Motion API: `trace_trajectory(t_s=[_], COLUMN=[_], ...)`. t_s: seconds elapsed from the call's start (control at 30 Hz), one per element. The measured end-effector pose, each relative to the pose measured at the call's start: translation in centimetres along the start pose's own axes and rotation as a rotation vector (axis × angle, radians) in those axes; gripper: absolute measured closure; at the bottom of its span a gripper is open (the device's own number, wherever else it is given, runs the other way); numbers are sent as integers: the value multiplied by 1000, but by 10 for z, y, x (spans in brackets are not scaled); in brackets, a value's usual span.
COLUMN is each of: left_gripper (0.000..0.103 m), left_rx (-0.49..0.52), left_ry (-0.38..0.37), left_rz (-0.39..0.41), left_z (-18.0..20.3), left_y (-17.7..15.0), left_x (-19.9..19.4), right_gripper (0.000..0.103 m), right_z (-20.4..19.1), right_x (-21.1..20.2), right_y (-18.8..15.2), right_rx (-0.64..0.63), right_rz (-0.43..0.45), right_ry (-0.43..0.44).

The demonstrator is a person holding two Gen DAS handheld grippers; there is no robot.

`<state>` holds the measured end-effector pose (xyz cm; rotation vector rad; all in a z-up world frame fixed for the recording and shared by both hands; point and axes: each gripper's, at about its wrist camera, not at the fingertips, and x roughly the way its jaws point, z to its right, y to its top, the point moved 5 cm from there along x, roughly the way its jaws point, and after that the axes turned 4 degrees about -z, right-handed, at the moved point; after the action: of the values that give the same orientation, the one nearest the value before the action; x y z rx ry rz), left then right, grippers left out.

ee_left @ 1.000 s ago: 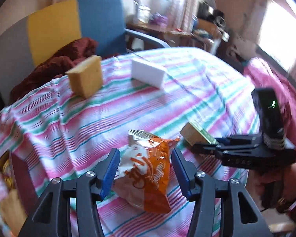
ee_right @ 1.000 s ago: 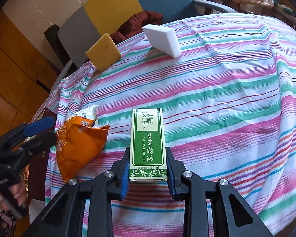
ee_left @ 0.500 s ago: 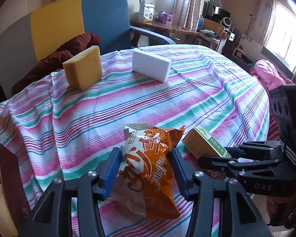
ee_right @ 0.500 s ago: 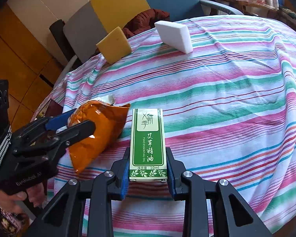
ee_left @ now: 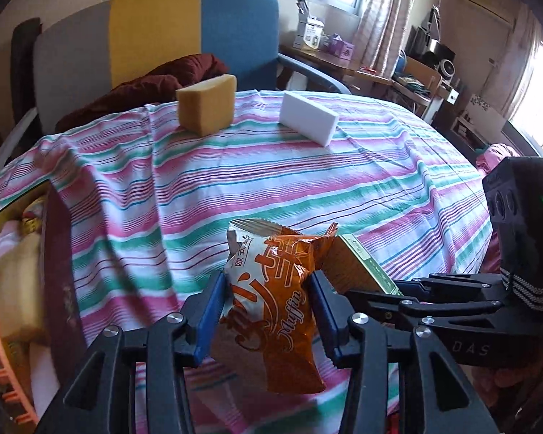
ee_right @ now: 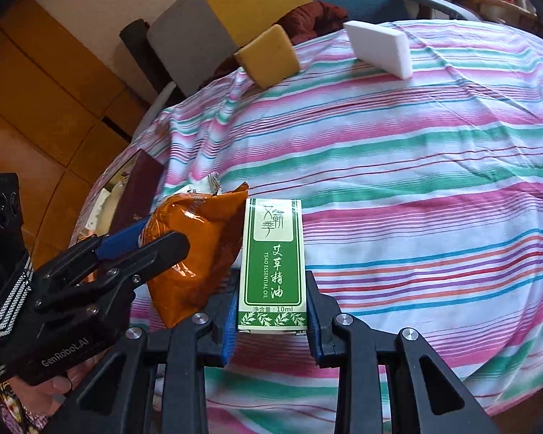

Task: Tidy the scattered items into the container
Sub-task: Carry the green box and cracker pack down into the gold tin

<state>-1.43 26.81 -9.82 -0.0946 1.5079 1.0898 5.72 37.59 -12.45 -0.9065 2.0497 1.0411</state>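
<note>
A: Where does the container (ee_left: 59, 253) lie from the tongs?

B: Off to the left of both, low beside the striped tablecloth (ee_left: 307, 181); its dark wall shows, and the left gripper (ee_left: 268, 311) is nearer.

A: What do the tongs hold?

B: The left gripper is closed narrow on the orange muffin packet (ee_left: 275, 307), long axis running forward along its fingers. The right gripper (ee_right: 271, 320) clamps the green essential-oil box (ee_right: 273, 264) at its near end, long axis also pointing forward. Packet and box touch, I judge.

A: Next?

B: Probably carry both leftward and down. The yellow sponge (ee_left: 206, 103) and white sponge (ee_left: 309, 117) sit well ahead, far across the cloth.
</note>
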Motion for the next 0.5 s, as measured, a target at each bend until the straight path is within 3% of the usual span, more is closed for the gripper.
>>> trace_trajectory(t_s=[0.27, 0.5], left_gripper=[56, 56], left_rx=[-73, -212], left_ry=[26, 90], left_rz=[84, 161], left_z=[-23, -74], left_y=[-13, -35], left_x=[-52, -103], right_gripper=[72, 72], right_z=[-55, -127], right_x=[-6, 4], right_y=[3, 3], right_rx=[-91, -207], right_rz=[5, -22], right_ry=[54, 129])
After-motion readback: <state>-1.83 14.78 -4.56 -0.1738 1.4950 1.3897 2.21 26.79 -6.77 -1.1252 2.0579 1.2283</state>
